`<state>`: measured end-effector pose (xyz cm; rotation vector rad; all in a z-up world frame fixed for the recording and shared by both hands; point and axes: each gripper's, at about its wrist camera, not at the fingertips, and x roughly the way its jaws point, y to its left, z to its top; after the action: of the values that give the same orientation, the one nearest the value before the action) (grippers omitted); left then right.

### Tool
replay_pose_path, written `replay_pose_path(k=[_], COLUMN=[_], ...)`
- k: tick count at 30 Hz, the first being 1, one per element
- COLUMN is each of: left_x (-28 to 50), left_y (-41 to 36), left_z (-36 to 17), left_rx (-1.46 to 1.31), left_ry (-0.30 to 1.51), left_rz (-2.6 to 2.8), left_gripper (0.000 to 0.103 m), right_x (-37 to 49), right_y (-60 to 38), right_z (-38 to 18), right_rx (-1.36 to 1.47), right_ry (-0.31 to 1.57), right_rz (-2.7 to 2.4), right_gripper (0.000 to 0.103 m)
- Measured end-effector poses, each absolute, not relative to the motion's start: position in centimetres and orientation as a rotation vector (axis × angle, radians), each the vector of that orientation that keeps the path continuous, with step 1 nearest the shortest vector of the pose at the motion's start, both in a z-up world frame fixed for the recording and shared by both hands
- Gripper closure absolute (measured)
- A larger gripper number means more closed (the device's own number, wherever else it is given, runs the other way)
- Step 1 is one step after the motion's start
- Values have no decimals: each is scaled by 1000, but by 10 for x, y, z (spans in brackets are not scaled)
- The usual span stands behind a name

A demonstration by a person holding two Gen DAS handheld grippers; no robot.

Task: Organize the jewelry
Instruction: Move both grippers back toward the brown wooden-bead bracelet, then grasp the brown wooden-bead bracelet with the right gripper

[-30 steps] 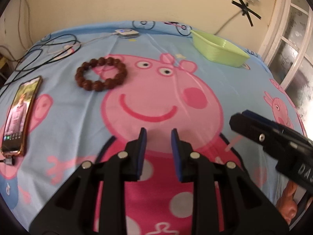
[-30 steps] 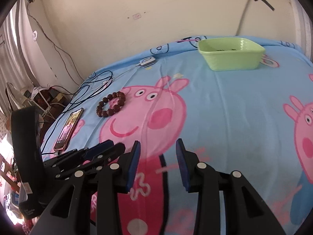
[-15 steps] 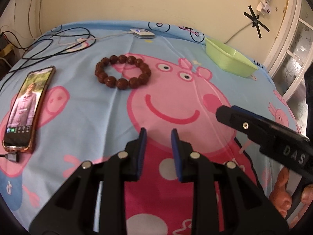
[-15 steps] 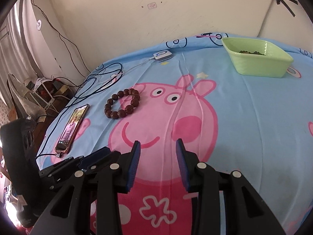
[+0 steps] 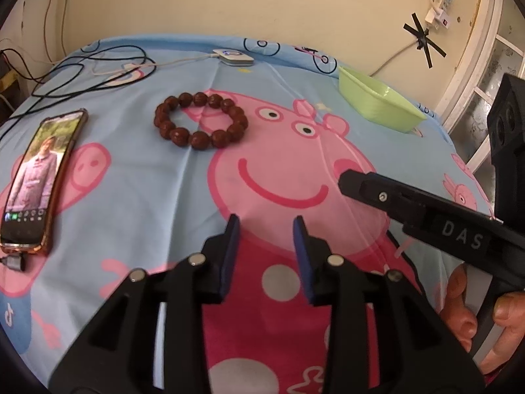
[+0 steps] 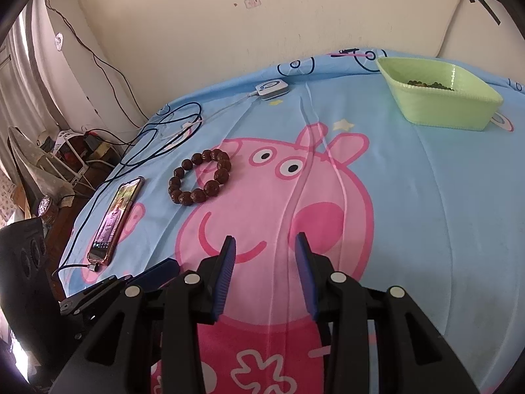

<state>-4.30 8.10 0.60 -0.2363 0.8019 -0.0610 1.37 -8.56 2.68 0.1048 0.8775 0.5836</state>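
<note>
Left wrist view: your blue cartoon-pig bedsheet carries everything. Beyond its pig face, the green plastic tray already holds beads; left of the face, the brown wooden-bead bracelet waits. Left gripper is opening, empty; right gripper narrow, empty.

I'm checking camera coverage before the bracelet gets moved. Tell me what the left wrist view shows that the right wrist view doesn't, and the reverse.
Only the left wrist view: the hand holding the right gripper, wall plugs taped with black crosses, and a white window frame.

Only the right wrist view: dark beads inside the green tray, plus floor clutter and a curtain beside the bed.

Both: the brown bead bracelet lying on the cartoon bedsheet, the phone, the white charger, and the left gripper, jaws opening with nothing between them.
</note>
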Motion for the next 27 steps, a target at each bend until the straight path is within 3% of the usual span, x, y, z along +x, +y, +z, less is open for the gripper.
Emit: replay_pose_path(k=[15, 27], left_x=[-45, -51], left_y=[82, 94], left_z=[7, 8], left_rx=[-259, -331], left_ry=[790, 736], left_rz=[-67, -53], left_gripper=[69, 69], right_x=[28, 102], right_y=[-83, -10], right_z=[28, 31], right_rx=[103, -6], right_ry=[883, 980], right_rz=[591, 700], right_gripper=[90, 86])
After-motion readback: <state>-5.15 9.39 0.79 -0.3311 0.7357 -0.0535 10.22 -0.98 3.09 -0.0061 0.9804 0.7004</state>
